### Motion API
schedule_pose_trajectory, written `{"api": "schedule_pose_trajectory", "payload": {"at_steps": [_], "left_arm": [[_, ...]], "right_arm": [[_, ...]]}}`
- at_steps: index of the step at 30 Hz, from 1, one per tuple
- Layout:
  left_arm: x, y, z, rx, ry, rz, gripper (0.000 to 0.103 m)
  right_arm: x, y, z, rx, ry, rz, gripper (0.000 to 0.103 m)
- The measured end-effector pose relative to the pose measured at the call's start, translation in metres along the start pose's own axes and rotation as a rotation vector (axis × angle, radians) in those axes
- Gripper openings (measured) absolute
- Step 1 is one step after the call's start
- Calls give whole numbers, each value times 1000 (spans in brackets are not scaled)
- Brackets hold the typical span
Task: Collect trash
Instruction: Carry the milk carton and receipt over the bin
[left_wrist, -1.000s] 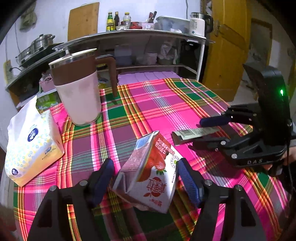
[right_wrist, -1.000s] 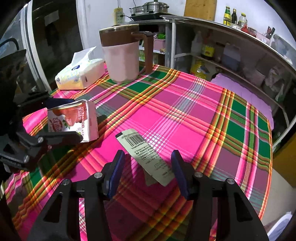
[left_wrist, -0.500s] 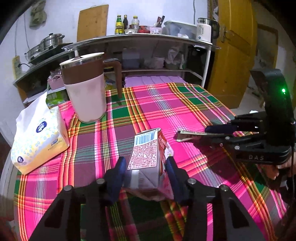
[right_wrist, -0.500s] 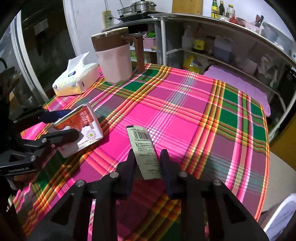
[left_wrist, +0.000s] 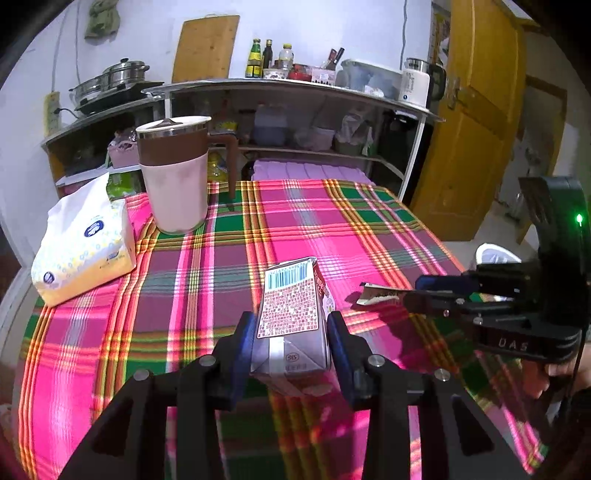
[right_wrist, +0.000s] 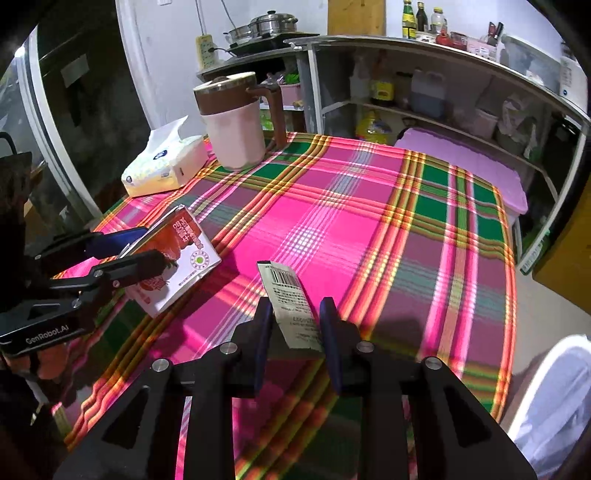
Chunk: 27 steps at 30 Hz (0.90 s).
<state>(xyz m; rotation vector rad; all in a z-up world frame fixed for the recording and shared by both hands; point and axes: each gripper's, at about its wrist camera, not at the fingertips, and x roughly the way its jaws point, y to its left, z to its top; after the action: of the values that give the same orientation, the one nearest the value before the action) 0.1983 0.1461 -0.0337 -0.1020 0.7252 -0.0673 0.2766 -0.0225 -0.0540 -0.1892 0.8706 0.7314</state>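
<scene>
Left wrist view: left tool clamps the carton, right tool pinches the wrapper, both lifted clear of the table for binning.

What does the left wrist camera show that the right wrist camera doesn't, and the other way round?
Only the left wrist view shows the yellow door and the barcode side of the drink carton clamped in the left gripper.

Only the right wrist view shows the white bin past the table edge and the printed face of the flat wrapper pinched in the right gripper.

Both show the plaid tablecloth, the jug, the tissue pack and the other gripper.
</scene>
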Motion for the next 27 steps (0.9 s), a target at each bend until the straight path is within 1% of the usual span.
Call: {"api": "schedule_pose_trajectory", "payload": {"at_steps": [5,11,18,27], "left_arm": [[-21,-16,-6,-38,-24,9,40],[-49,-46,-9,-57,-72,-17,40],[-69,-82,-14,-37,-93,-69,40],[-82,-114,-15,-2,-102,-100,40]], "right_arm": [[-25,0,-12,25,-29,-10,27],[-62,-2,-30,65,-76,-30,27],[-104,-3,-51,99,-130,-59,27],[-133,-12,-69,147,-164,-86,27]]}}
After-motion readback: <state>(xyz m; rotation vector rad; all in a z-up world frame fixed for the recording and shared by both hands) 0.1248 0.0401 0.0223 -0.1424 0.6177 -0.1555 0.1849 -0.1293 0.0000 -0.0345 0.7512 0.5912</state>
